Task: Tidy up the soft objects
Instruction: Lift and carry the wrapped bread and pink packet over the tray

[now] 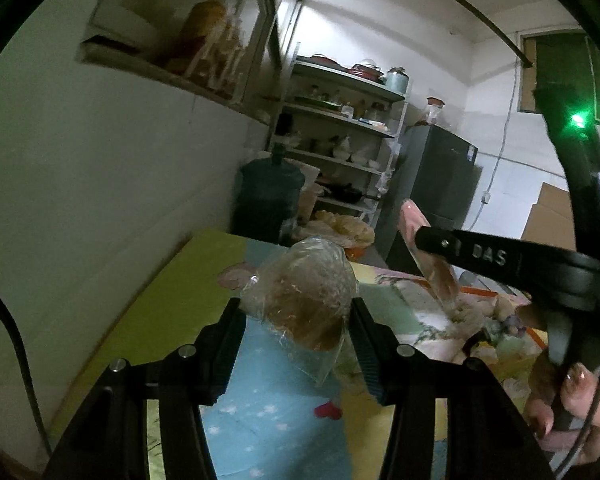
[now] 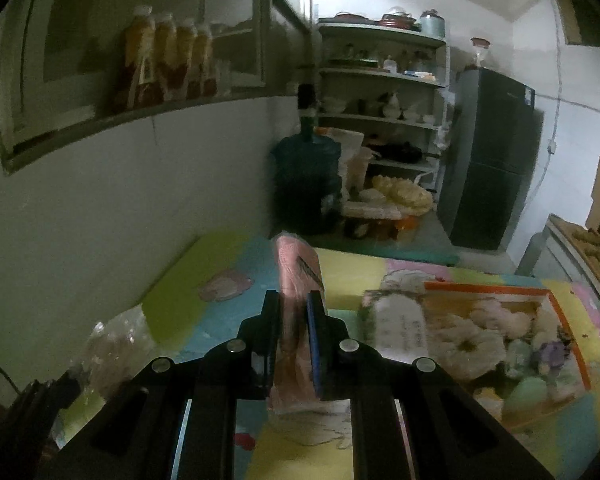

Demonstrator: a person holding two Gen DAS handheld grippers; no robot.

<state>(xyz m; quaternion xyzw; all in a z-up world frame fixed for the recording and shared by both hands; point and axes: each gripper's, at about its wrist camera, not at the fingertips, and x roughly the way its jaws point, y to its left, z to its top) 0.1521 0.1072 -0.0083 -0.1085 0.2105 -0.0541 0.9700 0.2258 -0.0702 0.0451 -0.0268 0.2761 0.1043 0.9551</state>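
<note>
- Clear crinkled plastic wraps a brown fuzzy bundle (image 1: 306, 300), clamped in my left gripper (image 1: 296, 320) above the near mat (image 1: 172, 292).
- Pink soft packet (image 2: 296, 304), upright, pinched tight by my right gripper (image 2: 294, 308), right of it.

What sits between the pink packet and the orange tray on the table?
Nothing visible does. The right gripper holds the pink packet above the patterned table, and the orange tray, already holding soft toys, lies to its right with only bare tabletop between them.
</note>
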